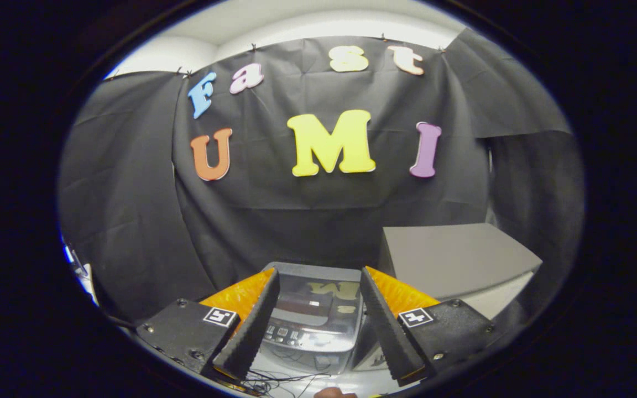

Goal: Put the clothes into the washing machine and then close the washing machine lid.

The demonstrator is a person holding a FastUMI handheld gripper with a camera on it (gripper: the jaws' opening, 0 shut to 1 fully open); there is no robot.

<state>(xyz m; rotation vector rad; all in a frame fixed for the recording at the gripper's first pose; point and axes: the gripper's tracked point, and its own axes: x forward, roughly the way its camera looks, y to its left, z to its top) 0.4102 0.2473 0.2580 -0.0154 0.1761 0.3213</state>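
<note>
The gripper (318, 276) hangs with its two fingers spread apart and nothing between them. Just ahead, seen through the gap, stands a small grey washing machine (318, 315) with a glossy dark lid, lying shut. At two o'clock from it sits a plain grey box (457, 260), near the black cloth wall (130, 221).

The booth is walled by black cloth (307, 215), creased and pinned along its top edge. A pale wall and ceiling (318, 22) are seen above it. A grey box-like cabinet (451, 260) is set against the cloth, its top evenly lit.
</note>
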